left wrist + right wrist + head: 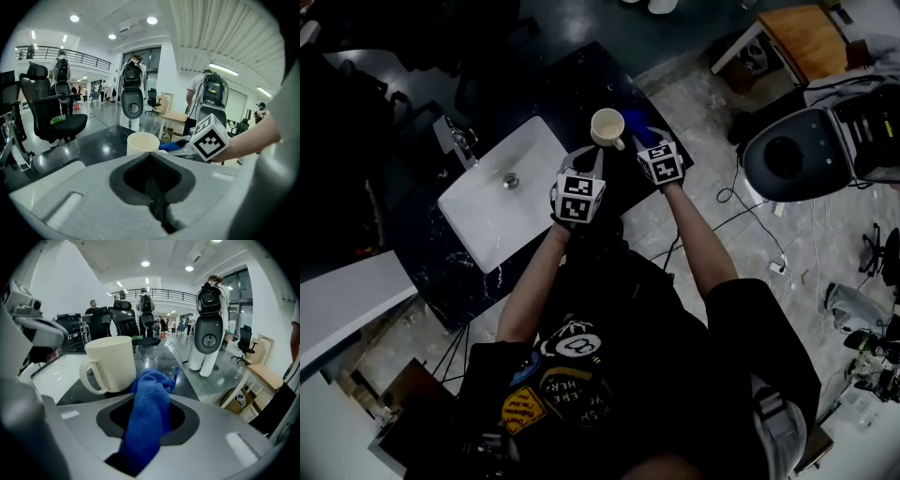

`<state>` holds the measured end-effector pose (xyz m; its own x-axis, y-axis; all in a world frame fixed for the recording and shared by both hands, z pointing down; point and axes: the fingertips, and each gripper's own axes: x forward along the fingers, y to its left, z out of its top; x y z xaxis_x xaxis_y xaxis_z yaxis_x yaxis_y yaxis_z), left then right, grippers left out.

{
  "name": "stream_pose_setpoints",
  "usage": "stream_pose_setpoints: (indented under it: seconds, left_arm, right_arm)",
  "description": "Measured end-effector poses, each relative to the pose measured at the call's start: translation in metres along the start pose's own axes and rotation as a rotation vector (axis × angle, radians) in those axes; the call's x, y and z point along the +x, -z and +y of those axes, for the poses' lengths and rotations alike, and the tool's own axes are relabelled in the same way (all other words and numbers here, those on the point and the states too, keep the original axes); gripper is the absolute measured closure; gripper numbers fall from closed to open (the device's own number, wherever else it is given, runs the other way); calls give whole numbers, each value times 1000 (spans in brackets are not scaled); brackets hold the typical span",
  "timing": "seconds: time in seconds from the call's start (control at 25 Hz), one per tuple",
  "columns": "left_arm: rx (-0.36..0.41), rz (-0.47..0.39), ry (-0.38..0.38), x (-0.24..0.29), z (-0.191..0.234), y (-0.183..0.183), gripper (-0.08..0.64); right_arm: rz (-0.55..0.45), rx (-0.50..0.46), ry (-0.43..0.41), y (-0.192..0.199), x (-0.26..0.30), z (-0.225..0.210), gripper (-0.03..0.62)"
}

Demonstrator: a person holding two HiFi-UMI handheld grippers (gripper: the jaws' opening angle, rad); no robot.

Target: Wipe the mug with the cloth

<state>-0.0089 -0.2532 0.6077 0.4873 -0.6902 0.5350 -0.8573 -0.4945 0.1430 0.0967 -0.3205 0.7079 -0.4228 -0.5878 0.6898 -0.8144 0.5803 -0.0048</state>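
A cream mug (607, 127) stands upright on the dark counter (572, 84), just beyond both grippers. In the right gripper view the mug (112, 362) is close ahead on the left, its handle toward me. My right gripper (143, 437) is shut on a blue cloth (150, 413), whose bunched free end lies against the mug's lower side. From the head view, the right gripper (649, 141) is beside the mug's right. My left gripper (586, 161) sits just short of the mug (143, 143); its jaws look shut with nothing between them.
A white sink basin (502, 202) with a faucet (459, 141) lies left of the mug. The counter's edge runs close behind my hands. On the floor to the right are a dark round machine (797, 150), cables and a wooden table (806, 37).
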Motion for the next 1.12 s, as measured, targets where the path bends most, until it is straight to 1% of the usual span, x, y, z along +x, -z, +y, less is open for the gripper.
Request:
stream_pose_setpoints:
  seconds: [0.04,0.08,0.12,0.2,0.28,0.36,0.4,0.56,0.64,0.72,0.84,0.92,1.0,1.12]
  left_arm:
    - [-16,-7,-10,-8,0,4,555]
    - [-33,-15,-21,-16,1,7,555]
    - [-52,-24,-33,-24,2,9,555]
    - [-92,-42,-56,-39,5,14,555]
    - [-138,-58,-74,-53,5,20,555]
    - [-178,-68,-83,-65,0,26,555]
    - [-189,-71,-84,-69,-4,29,555]
    - [-179,-77,-86,-81,-21,37,555]
    - [-168,-82,-95,-88,-27,39,555]
    - [-158,-93,-107,-98,-30,42,555]
    - [-158,-115,-125,-112,-26,46,555]
    - [-176,-132,-133,-121,-21,47,555]
    - [-182,-150,-126,-129,-18,45,555]
    - [-136,-177,-90,-146,-25,41,555]
  right_arm:
    - [-39,20,-6,-3,-5,1,442]
    - [-90,46,-10,-10,-14,1,392]
    - [-145,71,-10,-17,-25,0,382]
    - [-230,116,-2,-26,-49,0,382]
    - [-277,147,-8,-24,-70,6,398]
    - [-282,139,-25,-16,-80,15,410]
    - [-266,122,-27,-11,-78,17,409]
    - [-154,6,23,-4,-37,9,388]
    - [-134,-32,35,-5,-27,8,388]
    - [-149,-40,40,-8,-35,9,388]
    - [-207,12,47,-7,-63,16,388]
    - [-258,73,46,-2,-91,26,418]
    - [-317,134,40,1,-127,44,479]
    - [-410,205,45,9,-187,80,546]
